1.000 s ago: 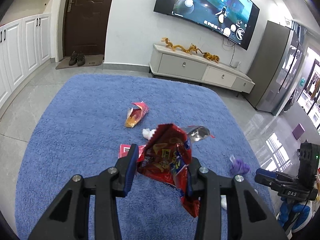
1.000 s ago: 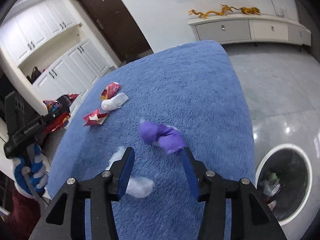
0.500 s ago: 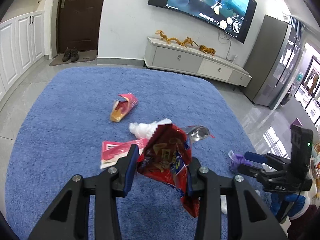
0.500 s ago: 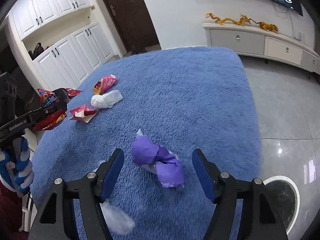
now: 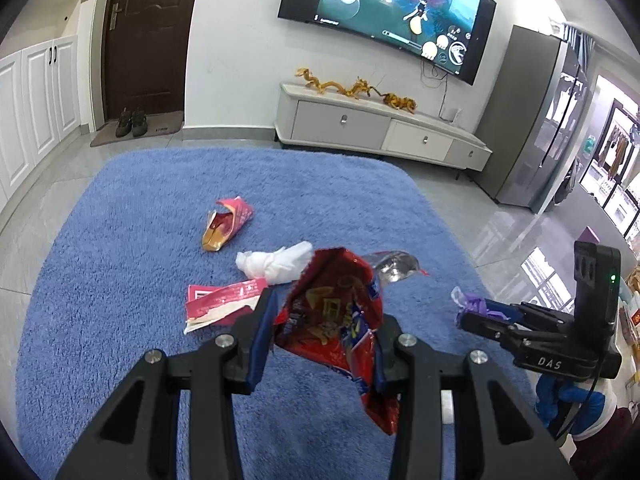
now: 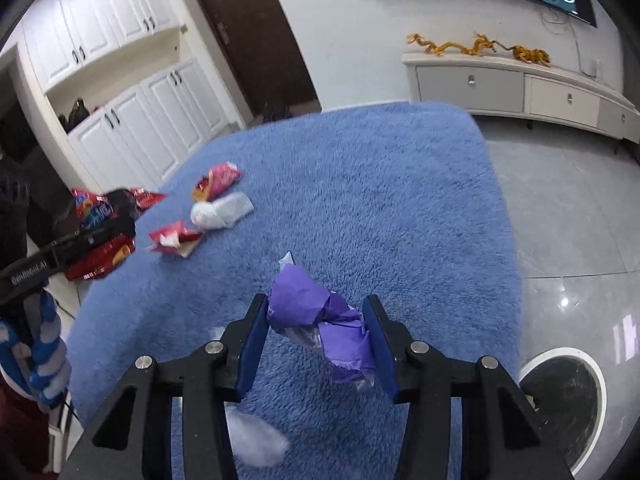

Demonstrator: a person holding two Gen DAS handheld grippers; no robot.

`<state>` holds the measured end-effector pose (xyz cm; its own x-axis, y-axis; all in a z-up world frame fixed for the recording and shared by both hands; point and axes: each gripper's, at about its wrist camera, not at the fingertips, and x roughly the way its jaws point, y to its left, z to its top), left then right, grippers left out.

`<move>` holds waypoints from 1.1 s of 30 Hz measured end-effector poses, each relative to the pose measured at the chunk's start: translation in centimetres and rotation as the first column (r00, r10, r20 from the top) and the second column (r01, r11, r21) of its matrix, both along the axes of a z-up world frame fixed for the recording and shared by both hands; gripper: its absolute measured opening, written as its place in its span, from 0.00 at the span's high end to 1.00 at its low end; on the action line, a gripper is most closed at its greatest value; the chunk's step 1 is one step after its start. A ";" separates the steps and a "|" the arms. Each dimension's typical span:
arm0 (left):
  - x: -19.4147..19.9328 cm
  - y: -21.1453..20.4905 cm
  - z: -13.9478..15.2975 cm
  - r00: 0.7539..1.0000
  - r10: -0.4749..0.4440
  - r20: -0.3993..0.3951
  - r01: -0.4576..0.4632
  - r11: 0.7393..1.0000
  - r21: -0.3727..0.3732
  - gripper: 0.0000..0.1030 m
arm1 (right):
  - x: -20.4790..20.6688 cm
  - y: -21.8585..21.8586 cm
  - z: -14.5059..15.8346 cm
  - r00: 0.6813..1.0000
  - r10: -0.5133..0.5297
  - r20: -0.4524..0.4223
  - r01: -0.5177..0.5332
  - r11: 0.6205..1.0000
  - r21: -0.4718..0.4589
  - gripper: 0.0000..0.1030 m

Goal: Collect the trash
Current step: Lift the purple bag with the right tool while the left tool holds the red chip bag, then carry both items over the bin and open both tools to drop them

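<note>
Right gripper (image 6: 316, 332) has just been closing; its jaws now pinch the purple wad (image 6: 320, 320) over the near rug (image 6: 400, 200). I'd squeeze firmly before lifting toward the bin (image 6: 560, 400). Left gripper (image 5: 324, 332) grips the chip bag (image 5: 336, 320).

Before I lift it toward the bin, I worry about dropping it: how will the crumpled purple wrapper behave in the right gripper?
The crumpled purple wrapper looks light and floppy: its tail droops past the right gripper. It will probably crush rather than slip.

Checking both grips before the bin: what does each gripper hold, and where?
The left gripper pinches the red snack bag across its crumpled middle. The right gripper has just closed on the purple wrapper at its two ends.
</note>
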<state>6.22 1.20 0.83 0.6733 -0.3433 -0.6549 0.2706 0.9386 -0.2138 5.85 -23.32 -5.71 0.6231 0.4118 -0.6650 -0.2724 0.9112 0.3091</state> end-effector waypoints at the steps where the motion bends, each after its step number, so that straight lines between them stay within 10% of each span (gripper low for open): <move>1: -0.3 -0.2 0.4 1.000 -0.005 0.007 0.005 1.000 0.000 0.63 | -0.4 -0.2 0.5 1.000 -0.007 0.009 0.007 1.000 0.007 0.56; 16: -3.1 -11.9 4.3 0.969 -0.236 0.075 0.233 0.971 0.045 0.63 | -8.8 -11.9 5.0 0.941 -0.316 0.123 0.315 0.949 0.028 0.56; 33: -2.3 -35.3 -3.6 0.855 -0.501 -0.136 0.517 0.845 0.134 0.62 | -11.5 -25.8 -4.9 0.815 -0.569 -0.106 0.577 0.813 0.075 0.55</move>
<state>3.87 -34.05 -2.76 0.3667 -0.5066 -0.7803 0.7063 0.6975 -0.1209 -5.68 -49.12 -10.65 0.7167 0.0618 -0.6946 0.3177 0.8578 0.4040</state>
